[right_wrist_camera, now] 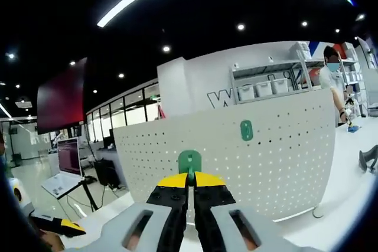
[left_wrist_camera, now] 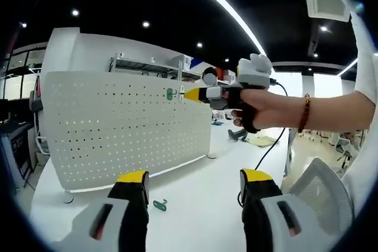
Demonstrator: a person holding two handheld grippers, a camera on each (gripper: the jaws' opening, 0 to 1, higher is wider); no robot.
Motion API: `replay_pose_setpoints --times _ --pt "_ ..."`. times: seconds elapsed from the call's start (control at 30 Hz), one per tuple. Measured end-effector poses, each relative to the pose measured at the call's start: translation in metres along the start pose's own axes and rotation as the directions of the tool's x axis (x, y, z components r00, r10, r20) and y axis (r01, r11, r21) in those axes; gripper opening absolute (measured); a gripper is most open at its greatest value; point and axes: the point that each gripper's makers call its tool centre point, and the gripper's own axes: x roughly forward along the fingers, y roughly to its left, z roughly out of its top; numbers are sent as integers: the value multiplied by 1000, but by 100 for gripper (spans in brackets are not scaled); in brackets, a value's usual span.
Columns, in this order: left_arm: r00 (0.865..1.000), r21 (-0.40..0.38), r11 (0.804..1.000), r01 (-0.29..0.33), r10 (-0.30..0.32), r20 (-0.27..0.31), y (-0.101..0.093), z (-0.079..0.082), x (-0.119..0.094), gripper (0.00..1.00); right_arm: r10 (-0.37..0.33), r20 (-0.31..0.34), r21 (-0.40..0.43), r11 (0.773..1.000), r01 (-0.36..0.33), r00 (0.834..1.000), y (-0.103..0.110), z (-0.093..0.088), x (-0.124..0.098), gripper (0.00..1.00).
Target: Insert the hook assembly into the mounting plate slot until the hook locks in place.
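Note:
A white perforated mounting plate (left_wrist_camera: 118, 128) stands upright on the white table (left_wrist_camera: 201, 193). One green hook (left_wrist_camera: 170, 93) is mounted on it near its upper edge, and it appears again as the mounted hook (right_wrist_camera: 246, 130). My right gripper (right_wrist_camera: 190, 180) is shut on a second green hook assembly (right_wrist_camera: 190, 160), held just in front of the plate (right_wrist_camera: 266, 163). A hand holds that right gripper (left_wrist_camera: 195, 94) with its yellow tip beside the mounted hook. My left gripper (left_wrist_camera: 195, 178) stands open and low over the table. Another green hook (left_wrist_camera: 159, 205) lies on the table by its left jaw.
A grey mesh chair back (left_wrist_camera: 319, 190) stands at the right. The holder's forearm with a bead bracelet (left_wrist_camera: 305, 113) crosses the upper right. An open laptop (right_wrist_camera: 62, 184) is at the left, shelves with bins (right_wrist_camera: 266, 90) behind the plate, and a person (right_wrist_camera: 331, 72) far back.

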Motion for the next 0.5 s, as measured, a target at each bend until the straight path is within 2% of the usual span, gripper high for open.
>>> replay_pose_setpoints --times 0.17,0.5 --pt "1000 17 1000 5 -5 -1 -3 0 0 70 -29 6 -33 999 29 1000 -5 3 8 1" --pt "1000 27 1000 7 -7 -1 -8 -1 -1 76 -62 39 -45 997 64 997 -12 21 23 1"
